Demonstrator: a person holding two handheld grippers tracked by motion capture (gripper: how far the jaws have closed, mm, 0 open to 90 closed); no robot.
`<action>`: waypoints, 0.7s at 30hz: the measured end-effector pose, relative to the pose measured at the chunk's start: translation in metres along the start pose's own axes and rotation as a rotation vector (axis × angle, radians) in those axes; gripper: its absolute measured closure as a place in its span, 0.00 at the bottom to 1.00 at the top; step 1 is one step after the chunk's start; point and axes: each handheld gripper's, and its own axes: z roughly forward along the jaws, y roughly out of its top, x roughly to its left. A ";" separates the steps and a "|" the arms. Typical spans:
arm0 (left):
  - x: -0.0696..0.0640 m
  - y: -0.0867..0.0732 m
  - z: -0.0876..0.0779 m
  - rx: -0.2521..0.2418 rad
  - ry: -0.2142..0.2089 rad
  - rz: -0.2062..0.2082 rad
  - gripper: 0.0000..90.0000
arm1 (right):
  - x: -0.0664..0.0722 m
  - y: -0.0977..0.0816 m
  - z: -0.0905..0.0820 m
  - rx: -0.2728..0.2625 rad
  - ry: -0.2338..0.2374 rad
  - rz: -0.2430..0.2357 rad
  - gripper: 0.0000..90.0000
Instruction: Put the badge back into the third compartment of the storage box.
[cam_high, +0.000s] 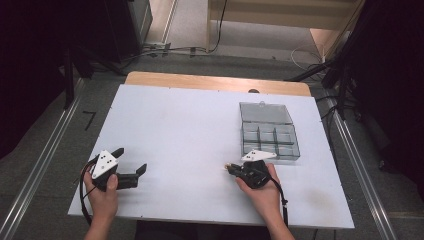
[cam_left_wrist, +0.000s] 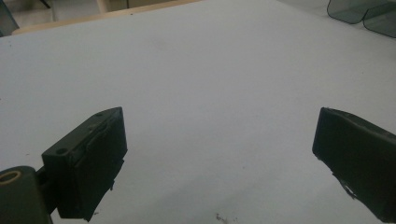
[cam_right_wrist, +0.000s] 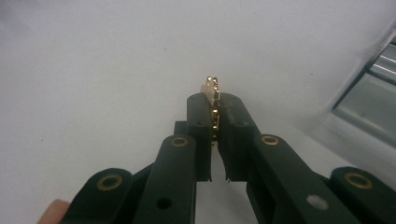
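A thin gold chain (cam_right_wrist: 215, 100) is pinched between the two black jaws of my right gripper (cam_right_wrist: 214, 99), and a short gold end pokes out past the tips. In the high view that right gripper (cam_high: 231, 167) is shut on the chain (cam_high: 226, 165) low over the white table (cam_high: 180, 125), just left of the front of the clear plastic compartment box (cam_high: 270, 139). My left gripper (cam_high: 132, 161) rests near the table's front left with its jaws wide apart. Between its pads (cam_left_wrist: 93, 158) lies nothing but bare table.
The compartment box has its lid (cam_high: 265, 112) swung back toward the far side; its corner shows in the right gripper view (cam_right_wrist: 373, 98) and at the top right of the left gripper view (cam_left_wrist: 362, 14). Metal rails (cam_high: 45, 150) run along both sides of the table.
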 end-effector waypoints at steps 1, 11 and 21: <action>0.000 0.000 0.000 0.000 0.000 0.001 0.04 | 0.000 0.001 -0.001 -0.002 0.001 0.002 0.91; 0.000 0.000 0.000 0.001 0.000 0.001 0.04 | -0.005 0.004 -0.008 -0.016 -0.006 0.001 0.91; 0.000 0.000 0.000 0.001 0.000 0.001 0.04 | -0.010 0.010 -0.014 -0.028 -0.018 0.005 0.91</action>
